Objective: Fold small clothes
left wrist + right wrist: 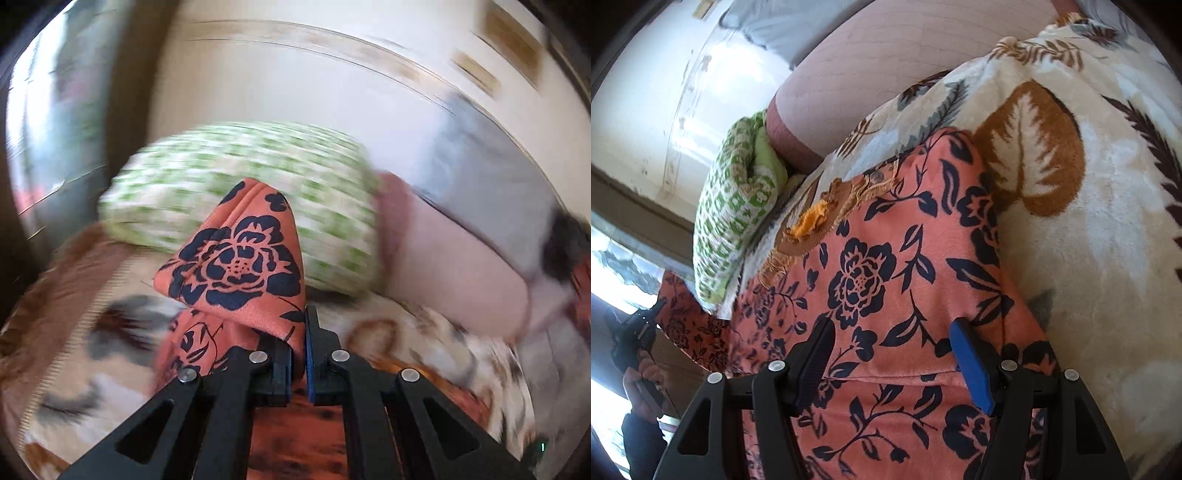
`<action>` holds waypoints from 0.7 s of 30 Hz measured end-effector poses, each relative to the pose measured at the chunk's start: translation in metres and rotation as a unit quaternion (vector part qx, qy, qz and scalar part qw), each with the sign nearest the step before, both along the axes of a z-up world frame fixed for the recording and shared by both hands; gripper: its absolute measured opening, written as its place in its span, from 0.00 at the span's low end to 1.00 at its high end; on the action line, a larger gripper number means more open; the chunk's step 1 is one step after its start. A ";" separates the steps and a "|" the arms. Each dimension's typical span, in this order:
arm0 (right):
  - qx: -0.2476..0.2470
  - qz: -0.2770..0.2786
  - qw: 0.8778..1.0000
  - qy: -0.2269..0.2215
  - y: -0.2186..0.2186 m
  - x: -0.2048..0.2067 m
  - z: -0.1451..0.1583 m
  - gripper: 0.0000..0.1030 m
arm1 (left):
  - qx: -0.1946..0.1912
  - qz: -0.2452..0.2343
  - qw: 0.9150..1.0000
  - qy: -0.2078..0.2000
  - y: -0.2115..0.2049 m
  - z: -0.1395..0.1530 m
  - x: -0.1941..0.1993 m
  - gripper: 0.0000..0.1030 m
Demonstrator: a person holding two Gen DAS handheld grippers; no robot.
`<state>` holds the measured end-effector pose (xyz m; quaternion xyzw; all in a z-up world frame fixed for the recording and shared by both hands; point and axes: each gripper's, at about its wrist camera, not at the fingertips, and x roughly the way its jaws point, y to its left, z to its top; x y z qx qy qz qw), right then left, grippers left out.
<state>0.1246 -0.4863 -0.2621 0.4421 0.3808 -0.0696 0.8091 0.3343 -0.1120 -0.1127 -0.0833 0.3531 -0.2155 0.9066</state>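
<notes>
Fleecy leaf-print blanket; left gripper jaws pinch soft floral garment.

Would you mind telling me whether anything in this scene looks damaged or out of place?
Yes: on the leaf-print blanket, just beyond the orange floral garment, a frayed orange-brown patch with loose threads shows. It looks like torn or worn fabric, though I cannot tell which cloth it belongs to.

Soft matt orange cloth garment printed with dark flowers; fuzzy plush leaf-patterned blanket; woven green-and-white pillow; matt black plastic grippers with shiny metal pins.
</notes>
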 end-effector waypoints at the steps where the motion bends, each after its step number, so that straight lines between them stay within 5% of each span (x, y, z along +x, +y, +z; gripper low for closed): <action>1: 0.003 -0.004 1.000 -0.003 -0.002 -0.002 0.002 0.67 | -0.001 -0.023 1.000 0.004 -0.026 -0.001 -0.013 0.05; 9: 0.020 -0.055 0.997 -0.047 -0.035 -0.028 0.026 0.67 | 0.031 -0.154 0.984 0.087 -0.218 -0.065 -0.102 0.12; 11: 0.035 -0.067 0.996 -0.049 -0.045 -0.033 0.027 0.67 | 0.077 -0.181 0.972 0.131 -0.252 -0.094 -0.120 0.53; 16: 0.092 -0.097 0.990 -0.051 -0.069 -0.044 0.022 0.73 | 0.112 -0.235 0.957 0.130 -0.248 -0.103 -0.157 0.59; 21: 0.083 -0.091 0.991 -0.057 -0.067 -0.041 0.029 0.73 | 0.122 -0.167 0.975 0.082 -0.177 -0.078 -0.122 0.68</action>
